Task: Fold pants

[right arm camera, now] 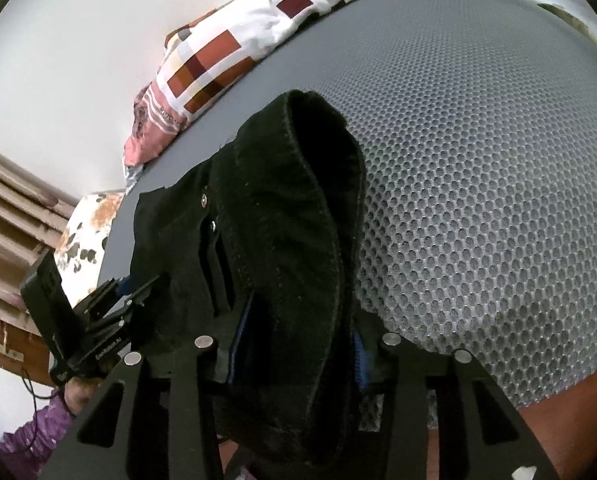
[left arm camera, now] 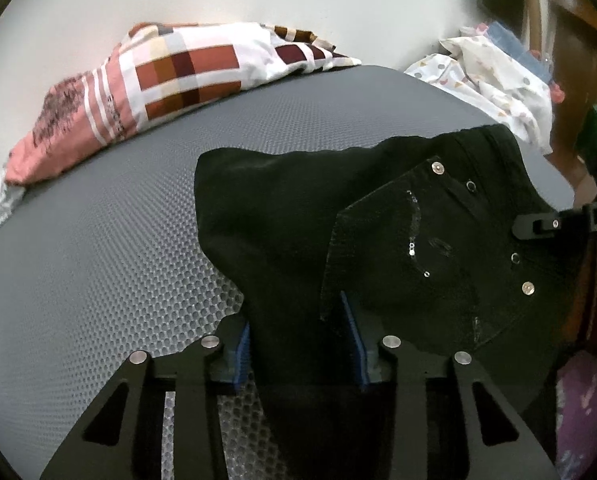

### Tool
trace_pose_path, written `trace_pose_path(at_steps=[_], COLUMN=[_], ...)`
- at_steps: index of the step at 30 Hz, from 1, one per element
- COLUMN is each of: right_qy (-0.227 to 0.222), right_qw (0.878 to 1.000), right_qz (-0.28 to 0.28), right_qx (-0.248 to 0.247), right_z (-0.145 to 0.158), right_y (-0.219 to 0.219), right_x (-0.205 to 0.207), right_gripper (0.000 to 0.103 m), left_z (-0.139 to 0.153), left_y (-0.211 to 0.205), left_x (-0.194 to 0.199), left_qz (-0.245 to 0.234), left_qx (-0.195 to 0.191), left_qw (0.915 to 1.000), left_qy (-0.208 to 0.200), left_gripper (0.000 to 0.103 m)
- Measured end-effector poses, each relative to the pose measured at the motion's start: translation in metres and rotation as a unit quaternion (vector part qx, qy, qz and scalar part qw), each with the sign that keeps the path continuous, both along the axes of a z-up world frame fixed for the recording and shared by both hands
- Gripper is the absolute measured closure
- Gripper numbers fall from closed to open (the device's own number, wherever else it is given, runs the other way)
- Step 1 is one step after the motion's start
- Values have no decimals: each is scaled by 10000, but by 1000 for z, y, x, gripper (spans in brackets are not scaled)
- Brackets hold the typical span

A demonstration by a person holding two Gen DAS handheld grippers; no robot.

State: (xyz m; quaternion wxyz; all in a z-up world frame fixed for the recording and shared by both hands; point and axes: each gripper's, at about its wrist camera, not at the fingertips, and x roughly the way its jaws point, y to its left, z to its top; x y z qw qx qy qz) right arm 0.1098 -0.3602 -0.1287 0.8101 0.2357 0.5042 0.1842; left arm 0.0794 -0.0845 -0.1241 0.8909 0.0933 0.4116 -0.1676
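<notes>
Black pants [left arm camera: 398, 220] with a riveted back pocket lie bunched on the grey mesh mattress [left arm camera: 98, 240]. My left gripper [left arm camera: 300, 340] is shut on a thick fold of them, and the cloth fills the gap between its blue pads. In the right wrist view the waistband of the pants [right arm camera: 290, 220] arches up in a loop, and my right gripper [right arm camera: 294, 344] is shut on it. The right gripper [left arm camera: 546, 224] shows at the waistband's right end in the left wrist view. Across the pants, the left gripper [right arm camera: 110, 312] appears at their left side.
A checked red and white cloth [left arm camera: 178, 76] lies along the mattress's far edge by the wall. White patterned fabric [left arm camera: 494, 76] is heaped at the far right corner. Purple cloth [left arm camera: 586, 400] lies below the mattress edge, near brown wood [right arm camera: 558, 420].
</notes>
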Motion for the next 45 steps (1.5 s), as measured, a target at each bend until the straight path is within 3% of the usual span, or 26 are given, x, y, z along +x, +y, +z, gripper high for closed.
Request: trace_pose_path(at_steps=[22, 41, 45], right_qy=[-278, -288, -246], right_qw=[9991, 9987, 9988], right_qz=[-317, -337, -337], right_qx=[50, -235, -258], right_z=[0, 4, 4], right_y=[0, 9, 12], right_x=[-23, -27, -25], right_gripper=[65, 66, 67], left_z=[-3, -5, -4], left_y=[-13, -12, -12], left_x=[-11, -14, -14], left_qz=[158, 167, 139], left_qx=[433, 416, 377], left_qw=[9984, 9978, 9981], left_qy=[-338, -483, -457], left_gripper=[63, 64, 68])
